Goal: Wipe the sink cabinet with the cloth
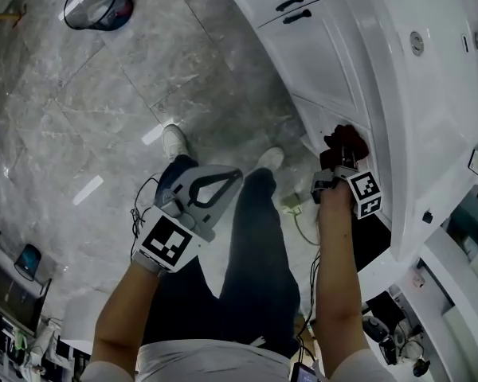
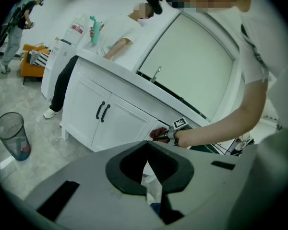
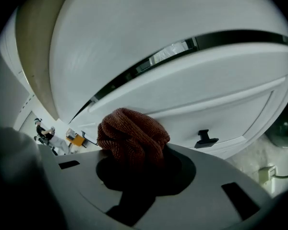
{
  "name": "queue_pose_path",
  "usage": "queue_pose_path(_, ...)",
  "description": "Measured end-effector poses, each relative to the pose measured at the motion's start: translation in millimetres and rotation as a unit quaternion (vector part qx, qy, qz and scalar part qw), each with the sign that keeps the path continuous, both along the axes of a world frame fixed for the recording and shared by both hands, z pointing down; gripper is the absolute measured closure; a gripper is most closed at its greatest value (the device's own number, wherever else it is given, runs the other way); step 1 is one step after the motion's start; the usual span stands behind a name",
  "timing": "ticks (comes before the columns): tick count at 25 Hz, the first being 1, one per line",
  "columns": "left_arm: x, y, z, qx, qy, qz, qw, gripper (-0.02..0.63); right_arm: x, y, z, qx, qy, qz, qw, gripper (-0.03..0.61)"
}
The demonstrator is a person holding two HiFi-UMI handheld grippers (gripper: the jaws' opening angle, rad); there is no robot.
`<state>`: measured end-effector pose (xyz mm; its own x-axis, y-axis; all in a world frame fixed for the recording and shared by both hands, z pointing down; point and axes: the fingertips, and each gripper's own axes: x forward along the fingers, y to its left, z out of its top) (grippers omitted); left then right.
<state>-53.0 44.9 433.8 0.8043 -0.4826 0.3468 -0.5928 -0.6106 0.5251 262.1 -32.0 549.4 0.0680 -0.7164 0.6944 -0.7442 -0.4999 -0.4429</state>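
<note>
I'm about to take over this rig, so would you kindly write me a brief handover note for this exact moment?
Left gripper: shut, empty, held out over the floor.
Right gripper: shut on the reddish cloth, which is bunched in its jaws.
The cloth is right up at a white cabinet door, near a black handle; contact is unclear.
Done: cloth in grip and at the cabinet. How much has been wiped cannot be told.
Left: wipe the door fronts, probably starting here.

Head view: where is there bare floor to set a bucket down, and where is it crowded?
Bare floor lies between the bin, the cabinet and the person's shoes. It is crowded at the cabinet's foot: the right gripper holds the cloth there, near a plug.
</note>
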Motion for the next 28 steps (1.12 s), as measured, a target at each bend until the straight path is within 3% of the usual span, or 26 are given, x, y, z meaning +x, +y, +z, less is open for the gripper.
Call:
queue_pose_path(14,11.6,2.4,23.0,-0.012,-0.027,-0.021,0.9993,0.603,2.1,-0.6,67.4,-0.011,-0.014,-0.023,1.000,0.491)
queue_pose_path(22,5.2,-0.8,36.6,-0.009,-0.048,-0.002,0.9988,0.603,7.6,-0.7,87.6,0.016,-0.013,-0.032,0.999,0.491)
queue_pose_path(28,20.4,1.5,33.7,0.000,-0.055,0.031,0.9980,0.603,9.8,3.2,86.3,0.037,-0.025,-0.027,0.999,0.491)
